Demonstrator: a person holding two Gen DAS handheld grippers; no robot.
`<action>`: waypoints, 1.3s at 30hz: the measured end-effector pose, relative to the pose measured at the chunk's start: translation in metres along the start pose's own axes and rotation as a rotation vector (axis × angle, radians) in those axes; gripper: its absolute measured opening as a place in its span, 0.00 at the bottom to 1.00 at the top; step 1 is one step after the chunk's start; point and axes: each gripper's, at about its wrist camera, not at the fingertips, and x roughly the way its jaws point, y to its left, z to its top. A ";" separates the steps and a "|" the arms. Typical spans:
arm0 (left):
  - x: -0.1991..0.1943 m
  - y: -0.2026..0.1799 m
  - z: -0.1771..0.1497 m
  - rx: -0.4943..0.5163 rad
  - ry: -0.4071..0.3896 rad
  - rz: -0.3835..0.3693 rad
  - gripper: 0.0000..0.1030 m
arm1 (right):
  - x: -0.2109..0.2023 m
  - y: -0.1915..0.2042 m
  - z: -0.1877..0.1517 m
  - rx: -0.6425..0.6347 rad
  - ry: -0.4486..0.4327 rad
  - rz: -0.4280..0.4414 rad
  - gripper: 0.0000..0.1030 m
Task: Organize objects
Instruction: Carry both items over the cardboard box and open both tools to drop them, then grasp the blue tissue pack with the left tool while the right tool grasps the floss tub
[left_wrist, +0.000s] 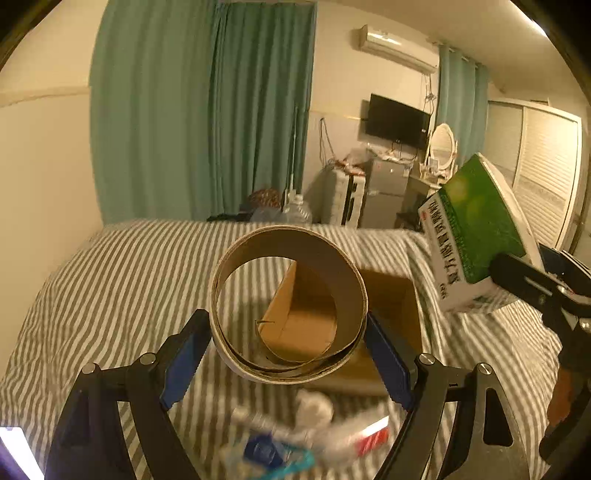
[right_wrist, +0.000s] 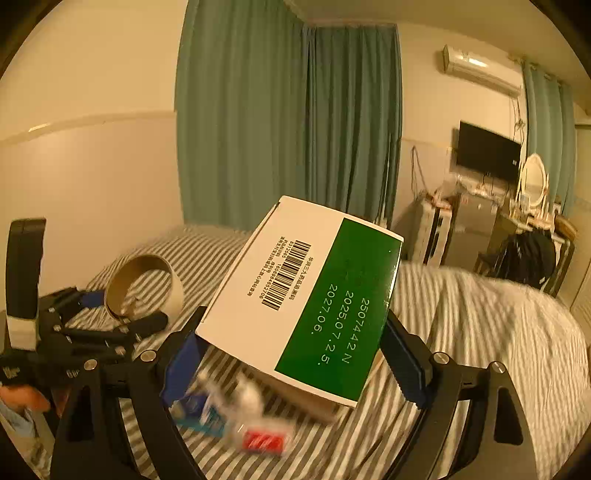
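My left gripper (left_wrist: 288, 332) is shut on a cardboard tape ring (left_wrist: 288, 306) and holds it up above the striped bed; the ring also shows in the right wrist view (right_wrist: 144, 286). Through and behind the ring lies an open brown cardboard box (left_wrist: 391, 295). My right gripper (right_wrist: 291, 343) is shut on a green and white medicine box (right_wrist: 306, 295), tilted in the air; the box shows at the right of the left wrist view (left_wrist: 476, 236). Small items lie blurred on the bed below: a white bottle (left_wrist: 314, 406), a red and white pack (right_wrist: 264, 441), a blue pack (right_wrist: 199, 410).
The striped bed (left_wrist: 110, 295) fills the foreground. Green curtains (left_wrist: 203, 110) hang behind it. A TV (left_wrist: 397, 122), a mirror, a small fridge and cluttered furniture stand at the far right. White closet doors (left_wrist: 546, 173) are at the right edge.
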 end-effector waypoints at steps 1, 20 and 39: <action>0.007 -0.004 0.005 0.006 -0.004 0.003 0.82 | 0.007 -0.005 0.008 0.001 -0.012 -0.007 0.85; 0.169 -0.045 -0.003 0.062 0.180 -0.025 0.83 | 0.153 -0.076 0.004 0.150 0.116 0.038 0.86; 0.014 -0.025 0.025 0.083 0.025 0.082 1.00 | 0.026 -0.062 0.041 0.112 0.028 0.017 1.00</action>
